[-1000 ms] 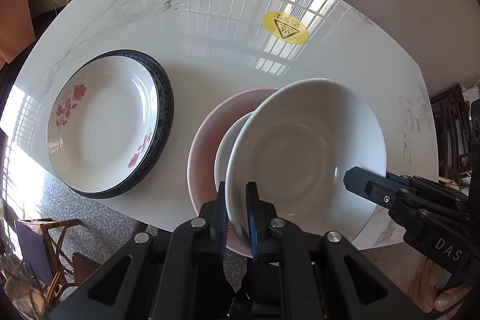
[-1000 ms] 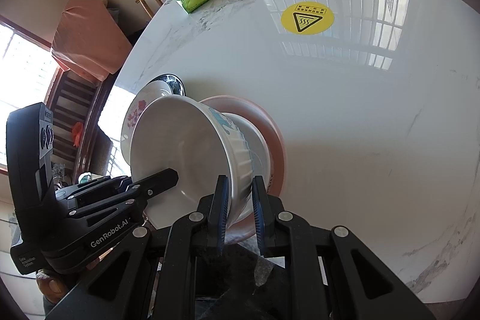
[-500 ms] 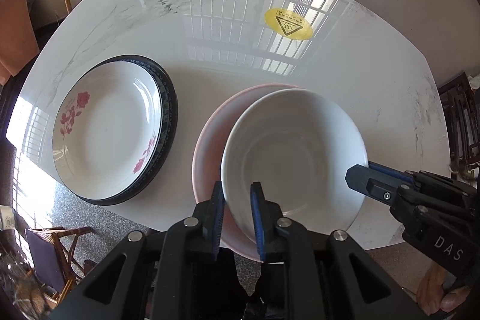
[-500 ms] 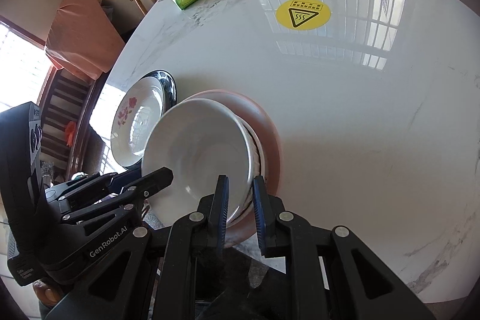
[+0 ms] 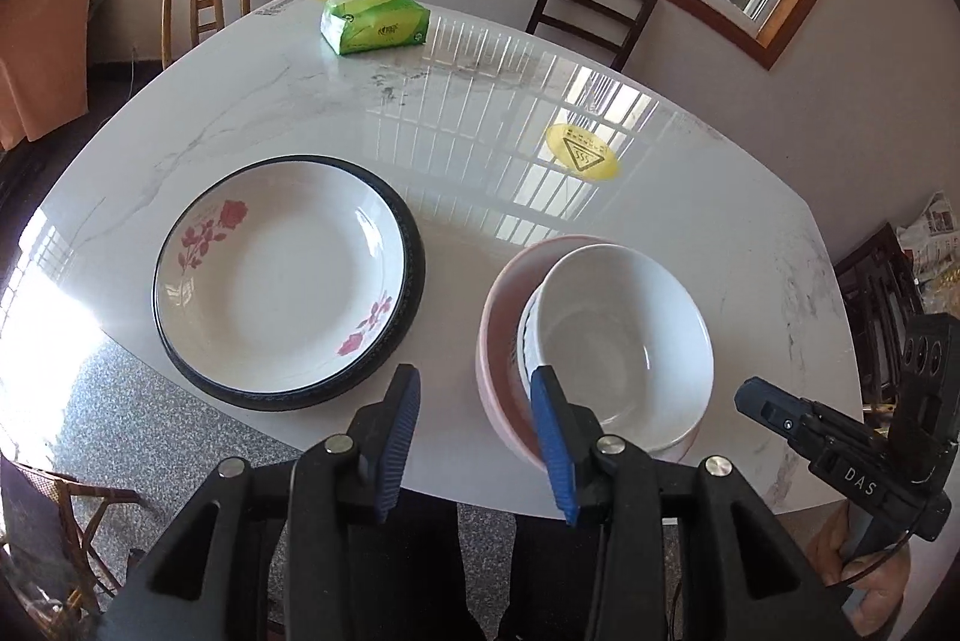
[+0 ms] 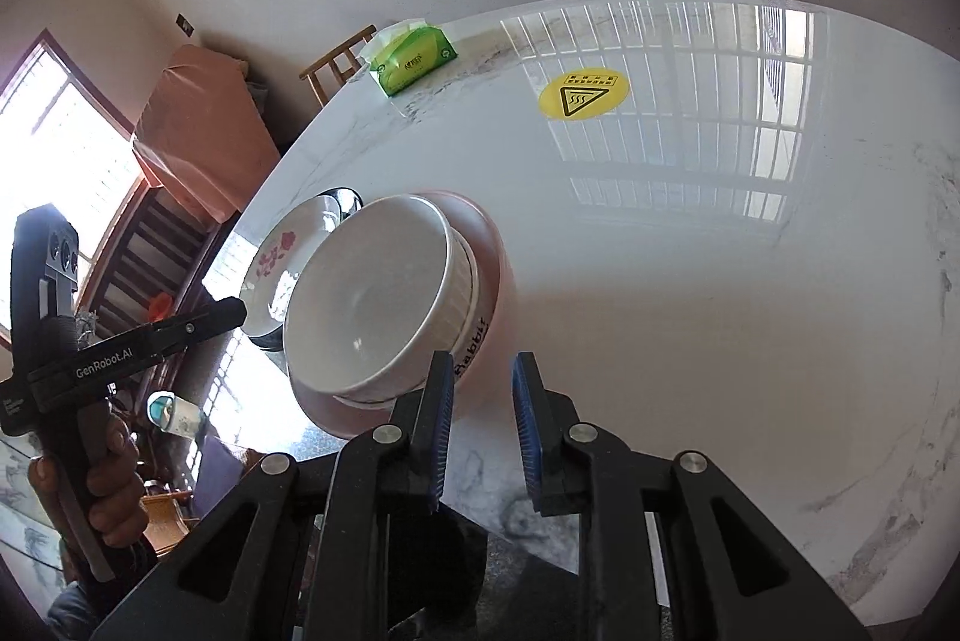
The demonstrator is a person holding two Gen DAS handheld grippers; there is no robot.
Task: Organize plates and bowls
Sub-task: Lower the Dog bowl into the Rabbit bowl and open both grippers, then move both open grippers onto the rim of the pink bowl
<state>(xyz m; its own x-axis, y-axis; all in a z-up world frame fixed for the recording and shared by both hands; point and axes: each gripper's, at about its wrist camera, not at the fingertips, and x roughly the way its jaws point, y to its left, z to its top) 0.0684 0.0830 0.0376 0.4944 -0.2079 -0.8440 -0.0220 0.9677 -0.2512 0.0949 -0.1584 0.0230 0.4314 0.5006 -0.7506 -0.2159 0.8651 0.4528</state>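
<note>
Two stacks now stand on the table [image 5: 252, 113], and both of our grippers have let go. Half a second ago the left gripper [image 5: 474, 437] and the right gripper [image 6: 477, 425] were each clamped on the rim of the white bowl [image 5: 624, 347], one from either side; now the blue pads of both stand apart with nothing between them, and both have pulled back toward the near edge of the table.

The white bowl sits upright, nested in a second, ribbed white bowl [image 6: 474, 293] whose side carries dark lettering. That pair rests on the pink plate [image 5: 498, 305], close to the near edge and toward the right end. We judge the bowl seated, since it looks level with its rim just above the ribbed bowl's.

Left of that stack, well apart from it, the rose-patterned plate [image 5: 276, 275] lies inside the black-rimmed plate [image 5: 414, 245], also by the near edge. The tissue pack [image 5: 375, 20] at the far edge and the yellow warning sticker [image 5: 581, 151] are not part of the job.

For the task, this means the bowl placement is finished. Whether the two stacks should be merged we cannot say; if so, the pink plate under the bowls makes that awkward.
</note>
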